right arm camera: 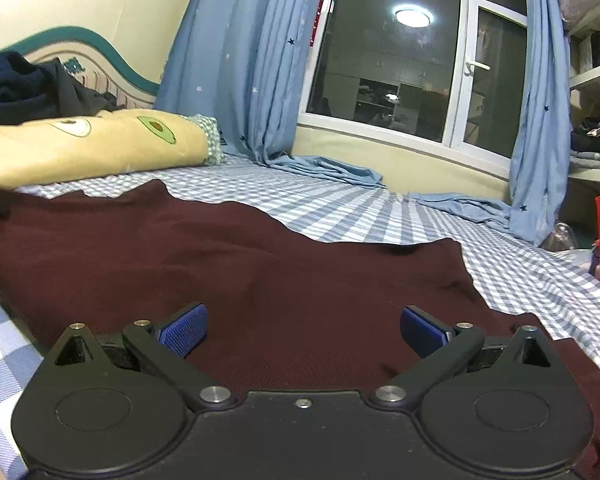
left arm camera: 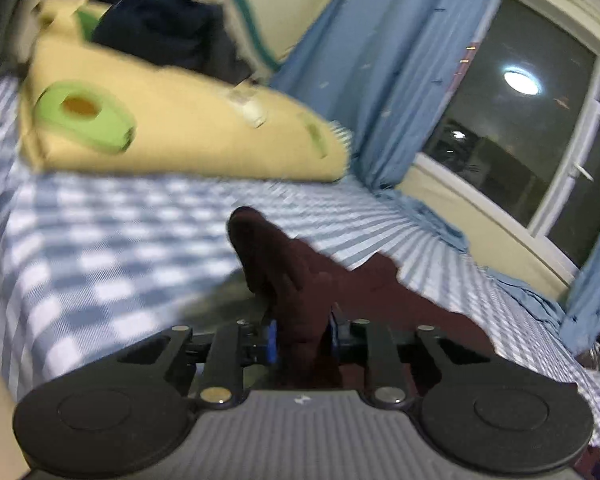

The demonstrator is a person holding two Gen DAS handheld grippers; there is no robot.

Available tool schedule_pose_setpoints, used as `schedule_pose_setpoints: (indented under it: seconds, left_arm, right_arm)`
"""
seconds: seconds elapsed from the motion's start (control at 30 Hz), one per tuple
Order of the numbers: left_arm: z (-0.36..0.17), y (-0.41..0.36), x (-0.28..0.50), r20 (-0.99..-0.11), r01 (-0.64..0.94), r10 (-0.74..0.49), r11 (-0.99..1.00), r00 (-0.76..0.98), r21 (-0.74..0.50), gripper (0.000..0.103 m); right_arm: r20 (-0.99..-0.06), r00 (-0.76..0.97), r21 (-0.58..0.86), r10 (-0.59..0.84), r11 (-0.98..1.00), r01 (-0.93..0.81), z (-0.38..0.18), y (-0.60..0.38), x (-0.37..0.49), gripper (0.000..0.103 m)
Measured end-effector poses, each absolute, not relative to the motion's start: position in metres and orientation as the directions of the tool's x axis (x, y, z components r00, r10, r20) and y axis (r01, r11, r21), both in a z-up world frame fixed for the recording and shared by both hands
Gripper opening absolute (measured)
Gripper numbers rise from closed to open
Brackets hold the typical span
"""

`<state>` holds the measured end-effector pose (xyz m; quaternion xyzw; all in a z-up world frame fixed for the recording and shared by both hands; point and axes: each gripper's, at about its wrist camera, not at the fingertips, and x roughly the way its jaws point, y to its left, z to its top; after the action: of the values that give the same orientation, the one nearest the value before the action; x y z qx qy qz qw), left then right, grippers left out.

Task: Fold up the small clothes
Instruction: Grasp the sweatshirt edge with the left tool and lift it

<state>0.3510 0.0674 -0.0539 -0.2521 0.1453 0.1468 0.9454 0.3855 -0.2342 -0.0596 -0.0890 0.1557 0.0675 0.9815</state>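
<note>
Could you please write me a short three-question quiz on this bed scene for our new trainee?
1. True or false: the left gripper is shut on a bunched part of the maroon garment.
2. What printed motif is on the yellow pillow? A) stars B) avocados C) stripes
3. Fill in: the right gripper has its blue pads standing ____ above the garment.

Key
1. True: the cloth rises between the closed-in pads.
2. B: green avocado halves show on the pillow; the stars are on the blue curtain.
3. Open: the pads are wide apart and grip nothing; the cloth lies flat on the checked bedsheet.
</note>
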Motion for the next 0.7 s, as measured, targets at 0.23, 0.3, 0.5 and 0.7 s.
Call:
schedule_pose_setpoints:
  seconds: [0.23, 0.3, 0.5, 0.7]
  left_arm:
    - [-0.021, 0.049, 0.361, -0.284, -0.268, 0.16, 0.877, 0.946, -0.399, 0.019]
    - [-0.009, 0.04, 0.366, -0.269, -0.248, 0.149, 0.889, 0.951, -0.384, 0.018]
    - [0.031, -0.004, 0.382, -0.207, -0.144, 0.082, 0.941, 0.975, -0.307, 0.017]
    - [0.064, -0.063, 0.396, -0.164, -0.025, -0.016, 0.969, 0.986, -0.247, 0.016]
  right_arm:
    - [-0.311, 0.945, -0.163, 0.099, 0.974, -0.156, -0.06, -0.234, 0.384, 0.103]
    - [-0.315, 0.944, -0.155, 0.101, 0.975, -0.156, -0.059, -0.236, 0.384, 0.103]
    - [-0.333, 0.937, -0.134, 0.102, 0.979, -0.155, -0.058, -0.238, 0.386, 0.103]
    - [-0.36, 0.921, -0.033, 0.147, 0.985, -0.17, -0.054, -0.254, 0.392, 0.103]
